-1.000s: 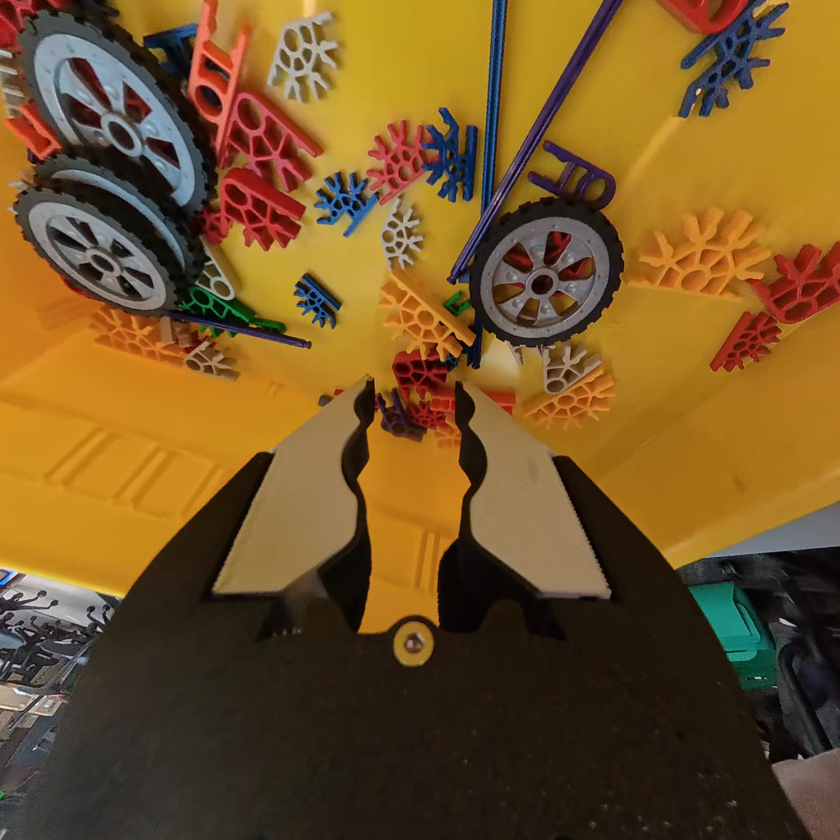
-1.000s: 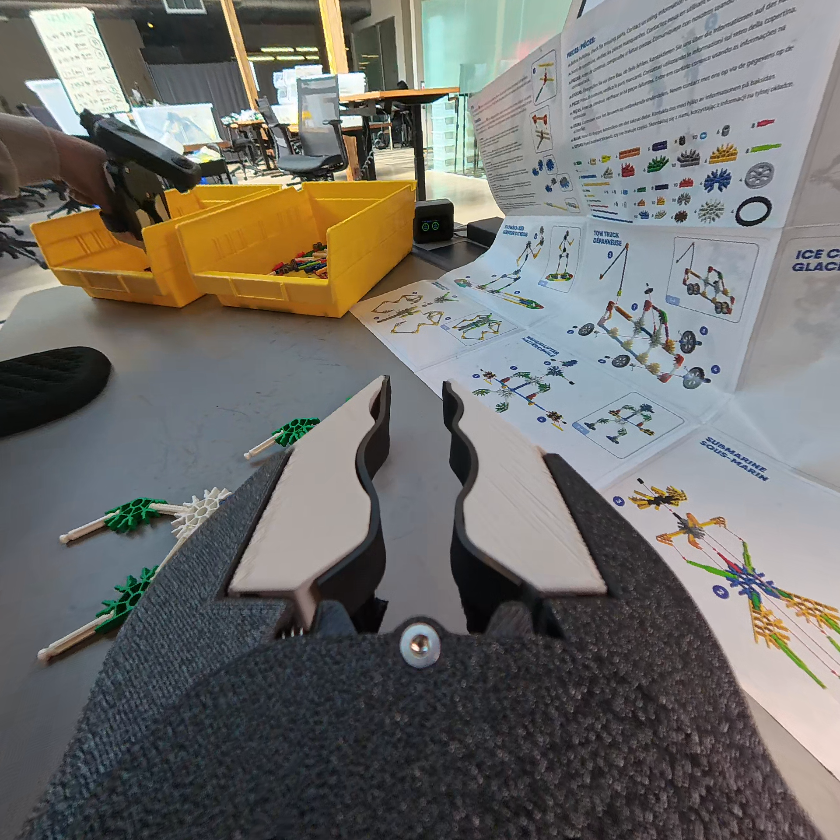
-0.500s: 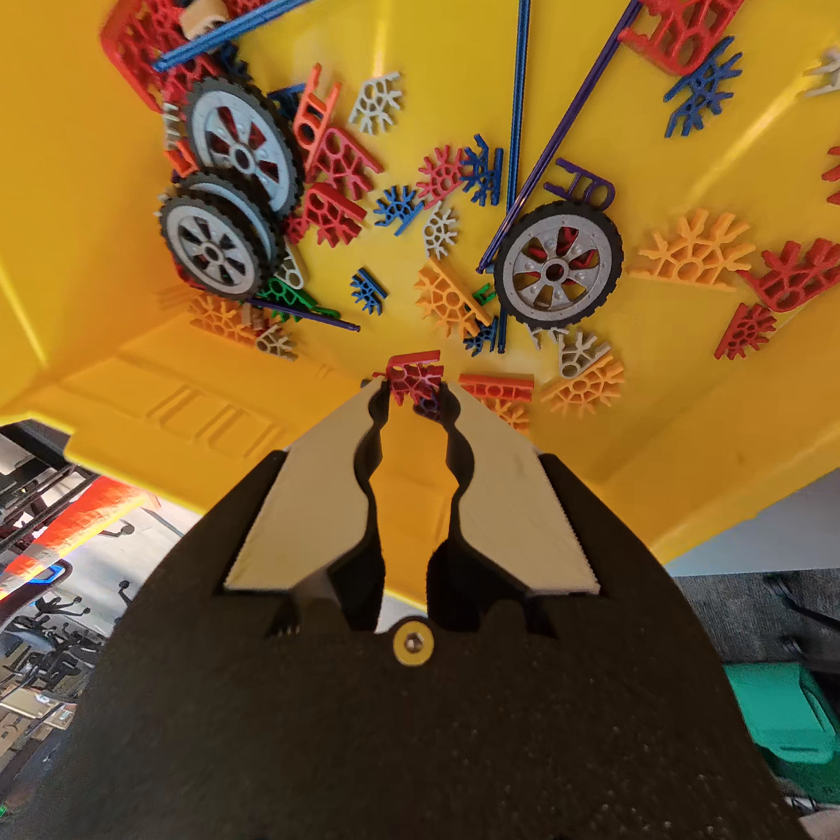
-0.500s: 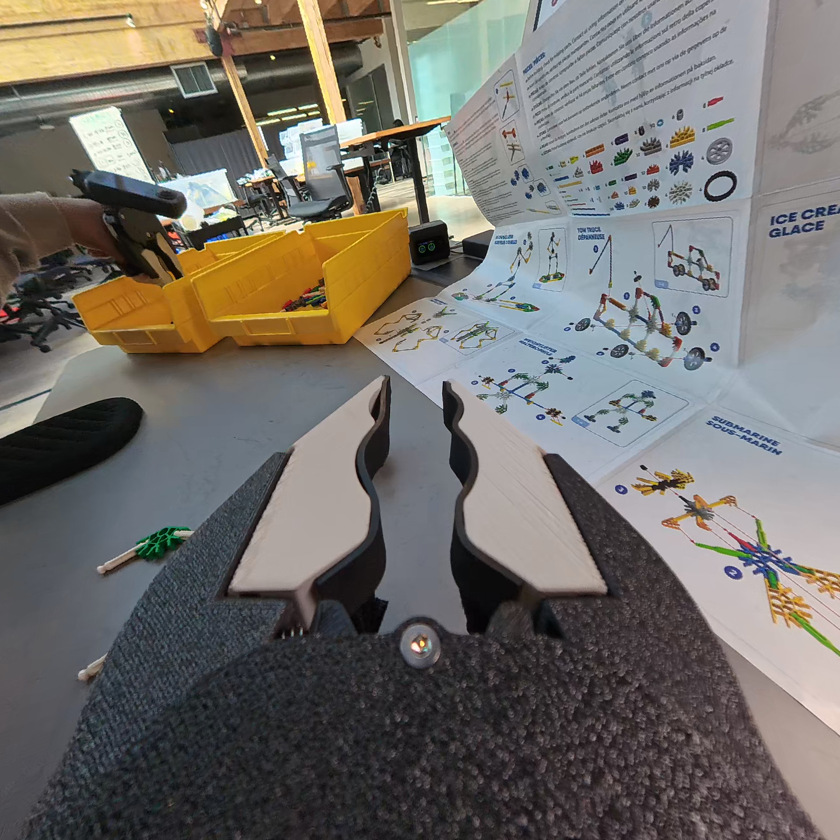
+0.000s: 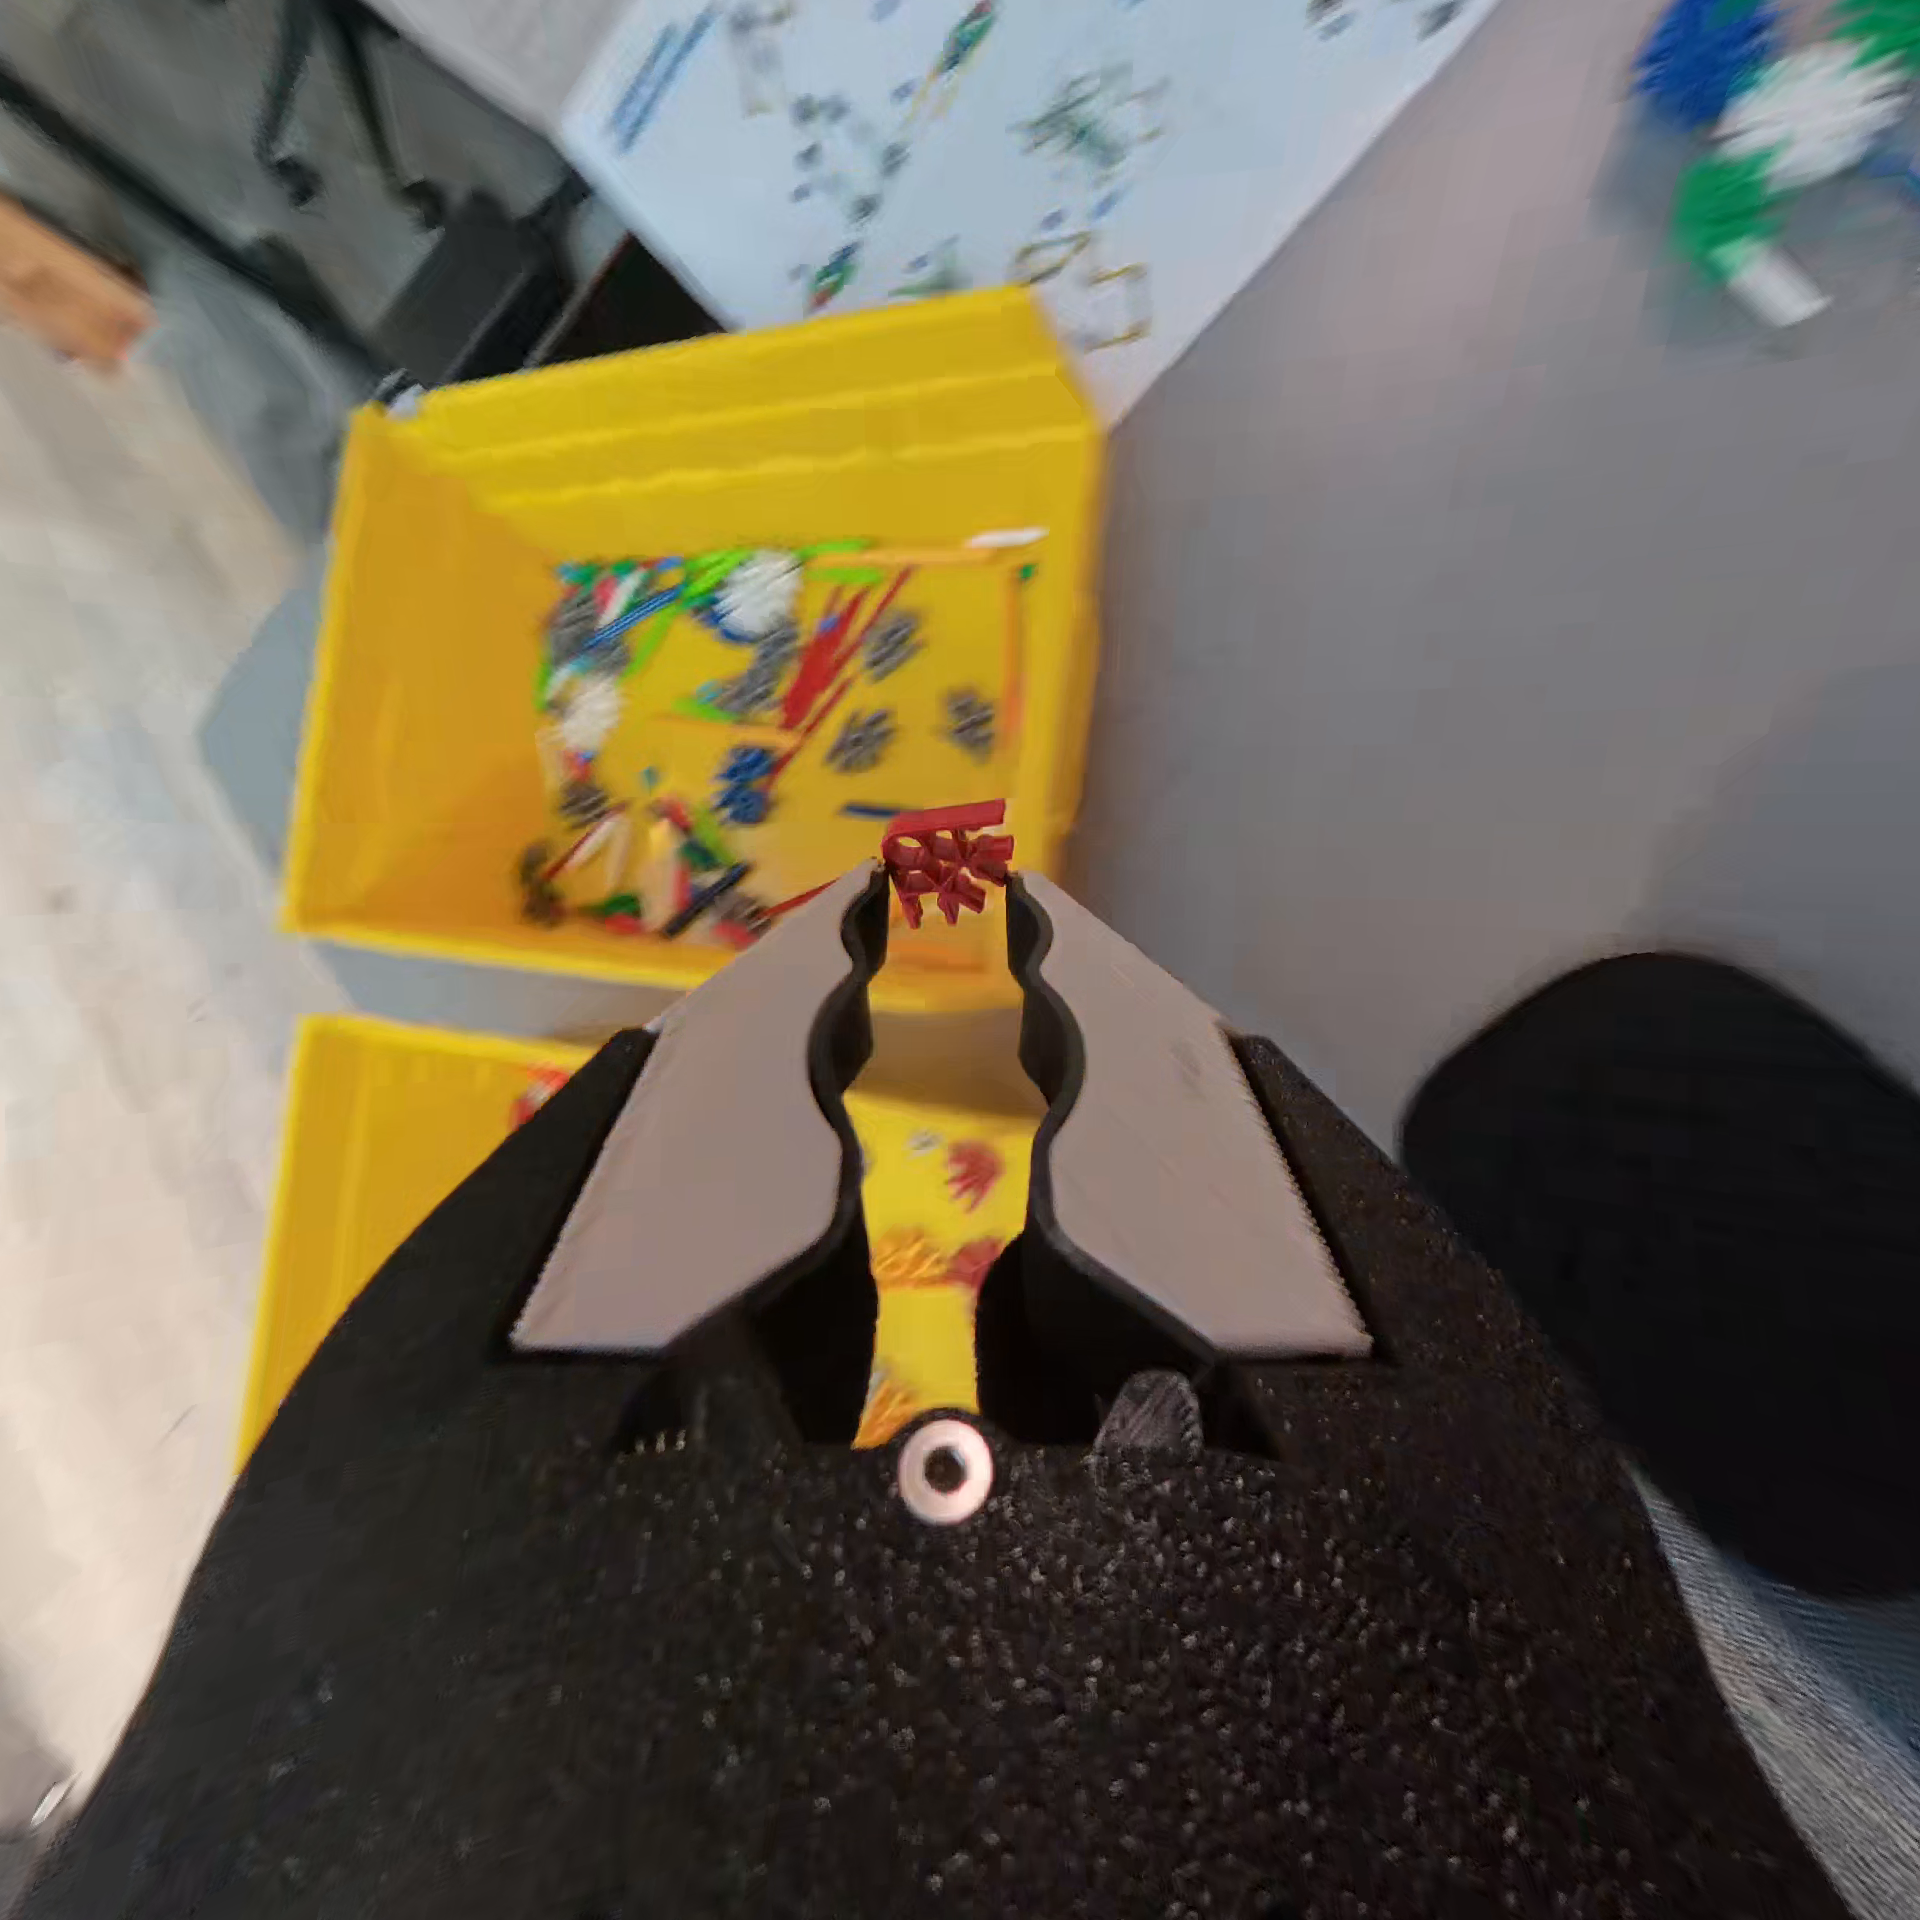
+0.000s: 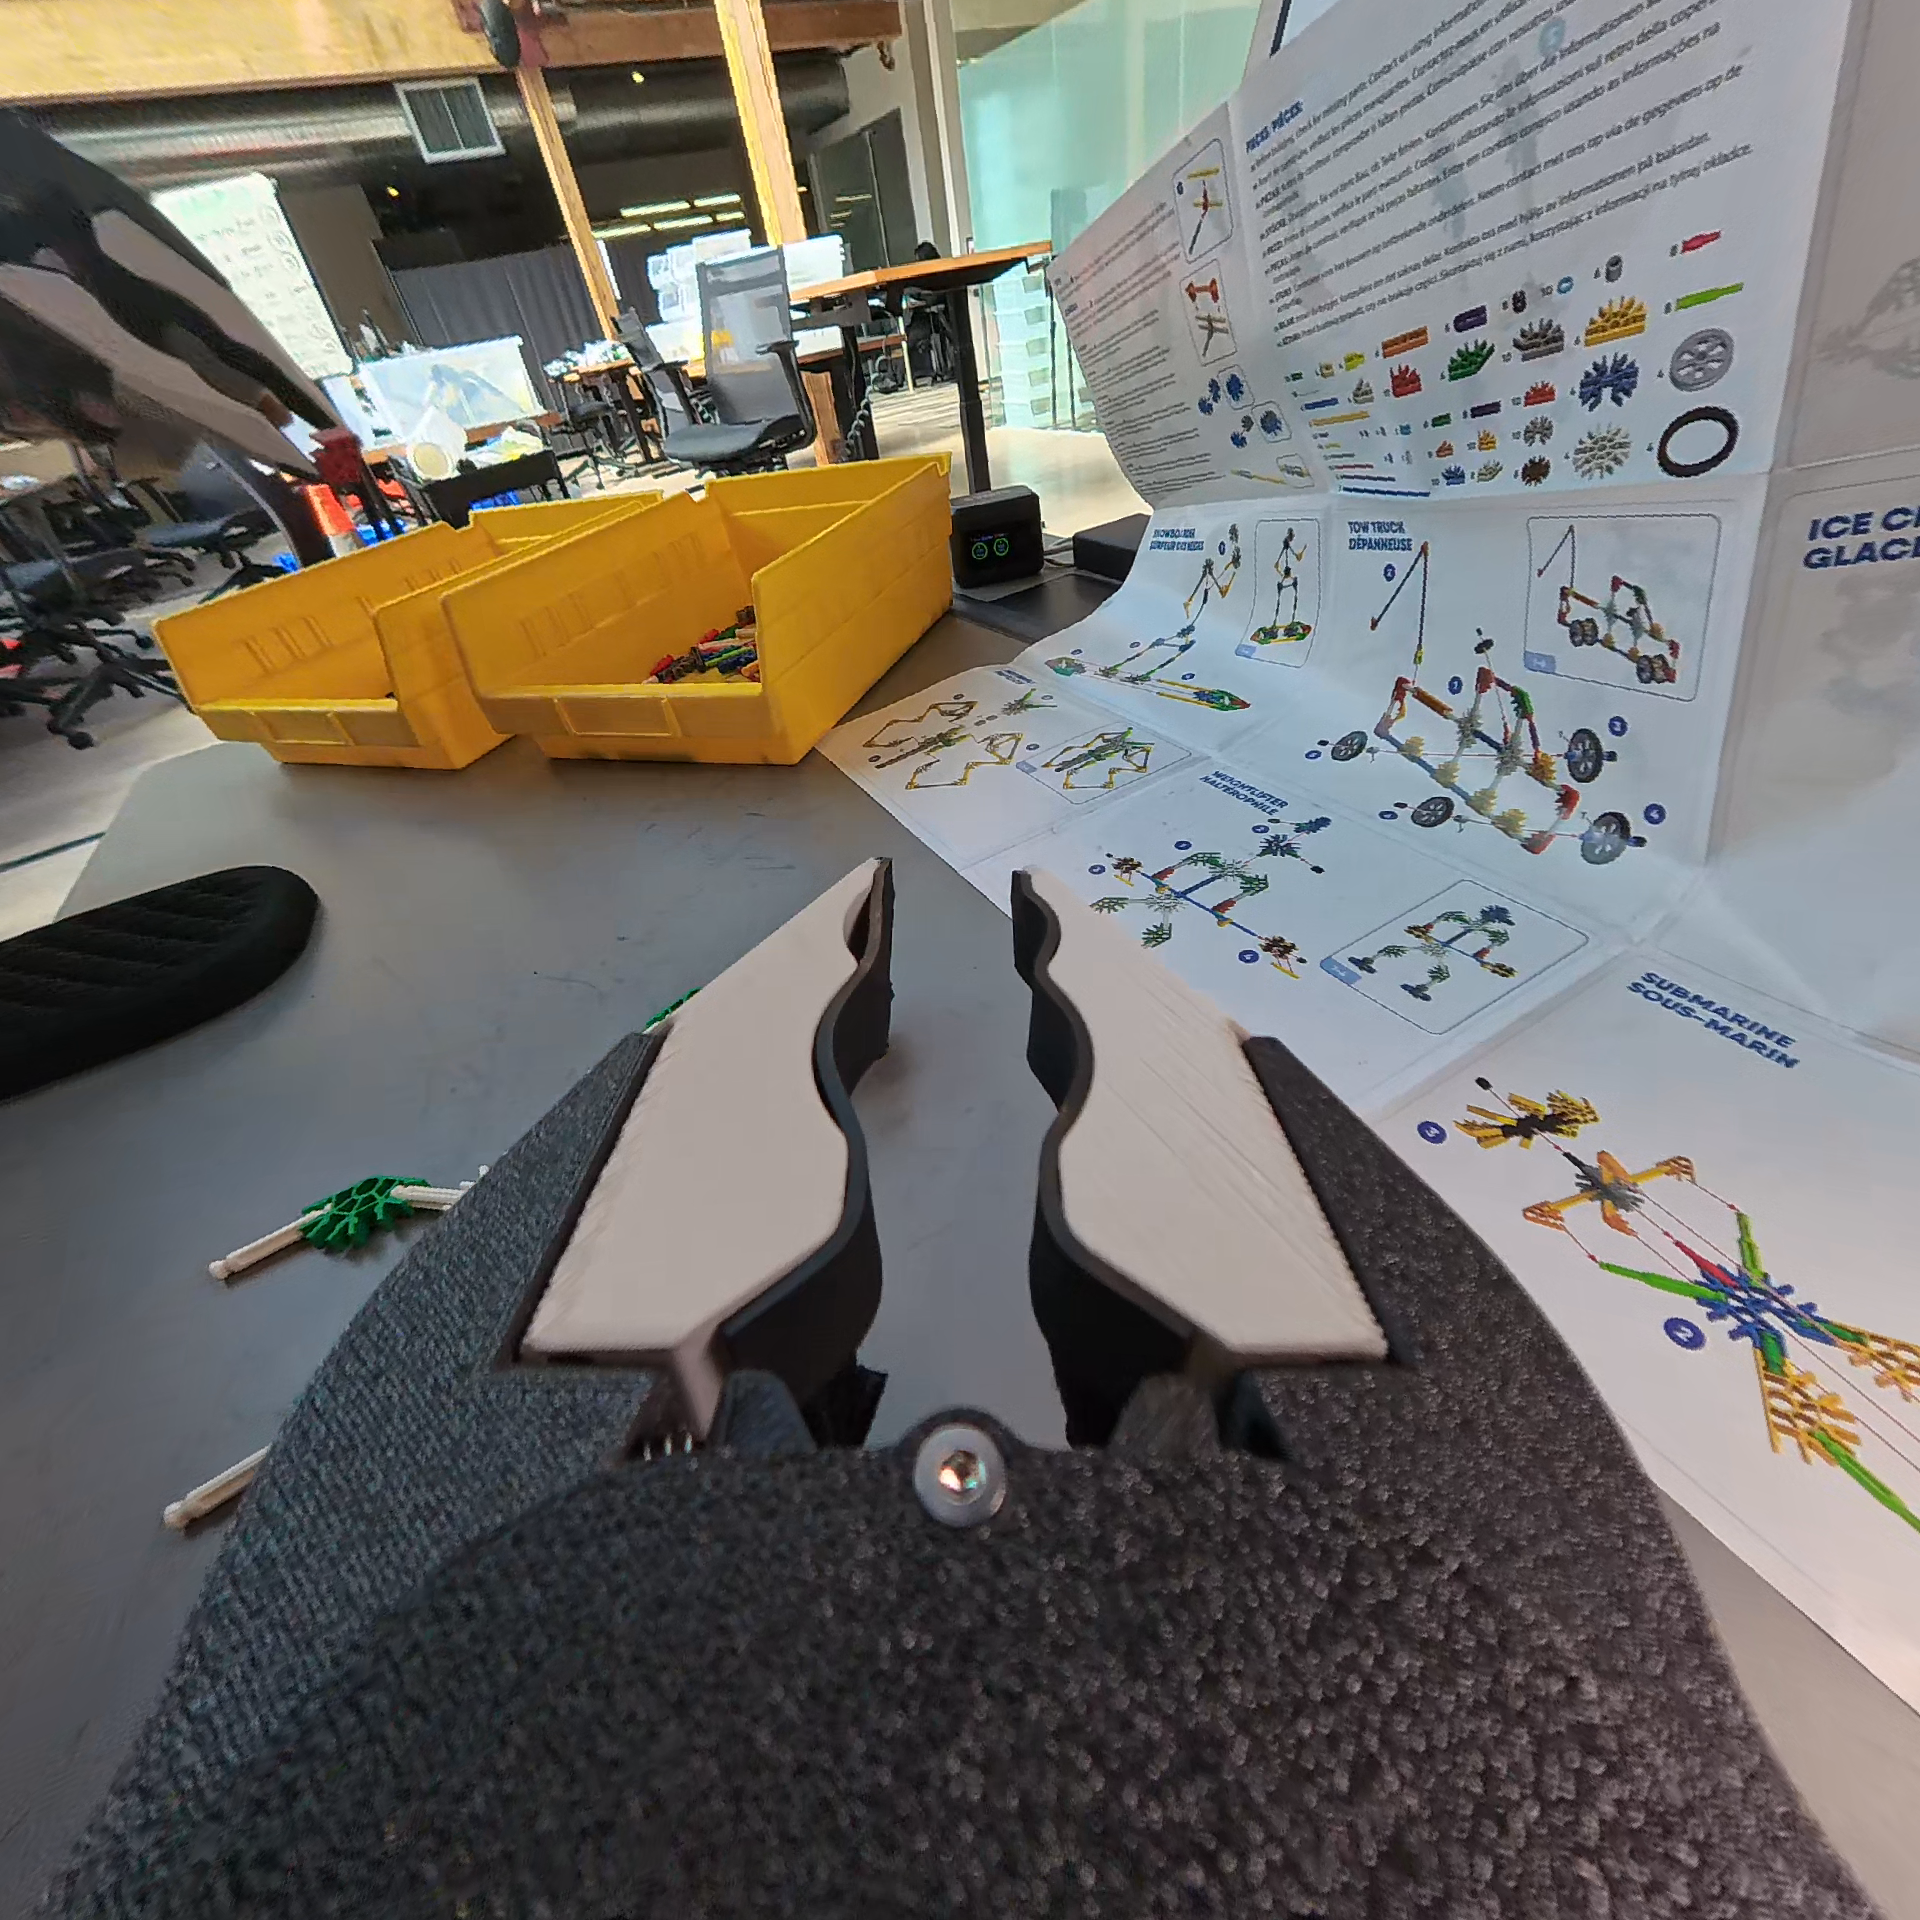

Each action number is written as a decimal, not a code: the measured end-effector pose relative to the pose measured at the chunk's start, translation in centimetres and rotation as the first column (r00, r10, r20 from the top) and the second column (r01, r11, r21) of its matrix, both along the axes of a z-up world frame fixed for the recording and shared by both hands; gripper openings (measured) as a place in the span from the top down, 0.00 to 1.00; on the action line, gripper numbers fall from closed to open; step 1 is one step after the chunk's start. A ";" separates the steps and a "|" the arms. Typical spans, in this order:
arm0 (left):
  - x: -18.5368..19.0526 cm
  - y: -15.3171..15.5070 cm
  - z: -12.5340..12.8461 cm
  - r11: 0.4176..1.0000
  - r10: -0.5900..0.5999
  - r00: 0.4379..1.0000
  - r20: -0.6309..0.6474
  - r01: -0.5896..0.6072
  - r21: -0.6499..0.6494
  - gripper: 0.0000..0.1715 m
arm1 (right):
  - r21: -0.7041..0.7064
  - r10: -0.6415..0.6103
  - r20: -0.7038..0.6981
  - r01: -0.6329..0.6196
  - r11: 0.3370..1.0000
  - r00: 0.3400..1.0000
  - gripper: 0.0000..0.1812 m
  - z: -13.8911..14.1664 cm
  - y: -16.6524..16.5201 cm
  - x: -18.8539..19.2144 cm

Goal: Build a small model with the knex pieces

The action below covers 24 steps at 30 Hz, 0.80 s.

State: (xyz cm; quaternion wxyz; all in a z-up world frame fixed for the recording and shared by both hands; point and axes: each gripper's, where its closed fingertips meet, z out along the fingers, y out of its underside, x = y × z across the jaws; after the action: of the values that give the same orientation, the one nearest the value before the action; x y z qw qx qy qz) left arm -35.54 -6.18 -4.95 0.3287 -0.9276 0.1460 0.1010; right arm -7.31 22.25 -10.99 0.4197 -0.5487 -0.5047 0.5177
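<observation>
The left gripper was clamped on a small red connector piece, pinched between its two fingertips and held in the air above the bins. Behind the piece, from 10 to 12 o'clock in the left wrist view, stood a yellow bin holding mixed coloured rods and connectors; the view was blurred and individual parts could not be told apart. A second yellow bin lay just below it, at 8 o'clock, partly hidden by the gripper body. A black padded rest lay on the grey table at 3 o'clock. A printed instruction sheet lay at 12 o'clock.

The right gripper held nothing, its jaws standing apart, low over the table. A green connector on a white rod lay on the table at 9 o'clock, beside its body. The two bins stood at 11 o'clock, the sheet from 12 to 4 o'clock.
</observation>
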 end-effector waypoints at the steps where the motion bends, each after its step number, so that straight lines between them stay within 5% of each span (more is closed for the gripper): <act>1: 3.2 1.0 -1.0 0.998 -0.069 0.995 0.072 0.070 -0.008 0.88 | 0.001 0.002 0.001 -0.002 1.000 1.000 0.88 0.0 -0.1 0.0; 5: 11.5 3.6 -6.3 0.977 -0.187 0.945 0.270 0.209 -0.054 0.88 | 0.040 0.009 0.029 -0.010 0.999 1.000 0.88 -0.3 -0.5 0.0; 13: 16.9 6.2 -14.8 0.962 -0.141 0.894 0.426 0.226 -0.156 0.88 | 0.232 -0.010 0.109 -0.015 0.973 0.994 0.88 -1.5 -1.0 -0.1; 20: 17.5 7.2 -15.5 0.968 -0.125 0.885 0.449 0.207 -0.139 0.83 | 0.253 -0.004 0.126 -0.028 0.967 0.992 0.88 -1.8 -1.1 -0.1; 24: 13.4 7.9 -10.0 0.996 -0.094 0.913 0.397 0.085 0.040 0.82 | 0.249 -0.009 0.122 -0.022 0.968 0.992 0.88 -1.8 -0.9 -0.1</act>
State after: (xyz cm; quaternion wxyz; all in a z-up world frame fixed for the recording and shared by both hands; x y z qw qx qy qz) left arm -22.15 1.72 -14.97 0.3661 -0.9174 0.1172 -0.1033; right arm -7.40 21.33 -12.76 0.4521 -0.5205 -0.5923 0.4169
